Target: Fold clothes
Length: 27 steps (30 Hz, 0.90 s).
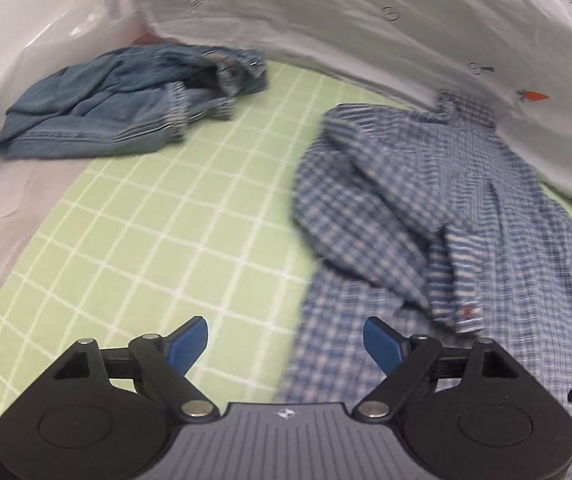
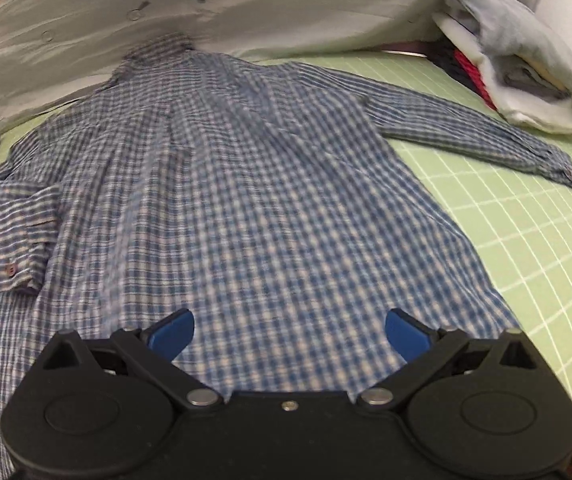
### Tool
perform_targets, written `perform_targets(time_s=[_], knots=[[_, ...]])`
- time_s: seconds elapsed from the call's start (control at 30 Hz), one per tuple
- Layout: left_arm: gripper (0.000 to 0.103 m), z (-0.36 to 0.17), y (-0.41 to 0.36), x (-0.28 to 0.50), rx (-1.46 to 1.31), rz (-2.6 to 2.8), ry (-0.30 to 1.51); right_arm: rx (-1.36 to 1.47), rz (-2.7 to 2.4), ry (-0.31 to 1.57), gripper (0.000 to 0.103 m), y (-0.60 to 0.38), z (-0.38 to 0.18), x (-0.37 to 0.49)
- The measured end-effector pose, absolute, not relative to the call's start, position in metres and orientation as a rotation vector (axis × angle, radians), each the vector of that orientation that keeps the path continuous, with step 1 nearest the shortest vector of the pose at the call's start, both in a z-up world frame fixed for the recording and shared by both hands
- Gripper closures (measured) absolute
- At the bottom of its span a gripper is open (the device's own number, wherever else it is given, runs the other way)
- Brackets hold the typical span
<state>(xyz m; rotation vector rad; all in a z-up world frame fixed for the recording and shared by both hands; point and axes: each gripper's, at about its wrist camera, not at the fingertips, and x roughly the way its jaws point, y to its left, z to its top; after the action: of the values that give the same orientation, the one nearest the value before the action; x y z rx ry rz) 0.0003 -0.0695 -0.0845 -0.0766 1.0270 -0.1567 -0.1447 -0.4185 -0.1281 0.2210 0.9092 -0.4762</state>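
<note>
1. The left gripper point(image 1: 286, 344) tilts down over the green grid mat point(image 1: 158, 240), its 2 blue fingers point(image 1: 188, 344) spread wide with nothing between them; only mat and the shirt's edge lie below the gap.
2. The right gripper point(image 2: 289, 334) tilts down over the lower back of the plaid shirt point(image 2: 246, 184), its jaws also wide apart; the blue fingertips point(image 2: 172, 334) stand above the cloth and pinch none of it.
3. The blue-and-white plaid shirt lies spread on the mat, collar point(image 2: 166, 46) toward the far side against a white sheet with carrot prints point(image 2: 246, 4).
4. In the right wrist view 1 sleeve point(image 2: 481, 136) stretches out flat to the right, its cuff resting on bare mat.
5. The other sleeve point(image 1: 385, 216) is folded in over the body of the shirt, its buttoned cuff point(image 1: 465, 316) lying on the cloth just beyond the left gripper's right finger.
6. A crumpled denim garment point(image 1: 106, 108) lies at the mat's far left corner, well apart from the shirt.
7. A stack of folded clothes point(image 2: 517, 64) sits at the far right corner of the mat, a pale grey-blue piece on top, with white, dark and red layers beneath.
8. No container shows; every garment lies directly on the mat.
</note>
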Motion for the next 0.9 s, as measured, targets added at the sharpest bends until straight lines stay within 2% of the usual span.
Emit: perform_targets(time_s=[0.5,0.73,0.9], knots=[[0.015,-0.095,0.012,0.05,0.034,-0.221,1.057,0.055,-0.324,0.947,0.0,-0.277,-0.152,-0.044],[0.011,-0.1,0.018,0.068,0.01,-0.251,1.06,0.172,-0.621,0.802,0.0,-0.319,-0.123,-0.031],[0.011,-0.109,0.009,0.08,-0.024,-0.274,1.093,0.211,-0.659,0.84,0.0,-0.342,-0.119,-0.032]])
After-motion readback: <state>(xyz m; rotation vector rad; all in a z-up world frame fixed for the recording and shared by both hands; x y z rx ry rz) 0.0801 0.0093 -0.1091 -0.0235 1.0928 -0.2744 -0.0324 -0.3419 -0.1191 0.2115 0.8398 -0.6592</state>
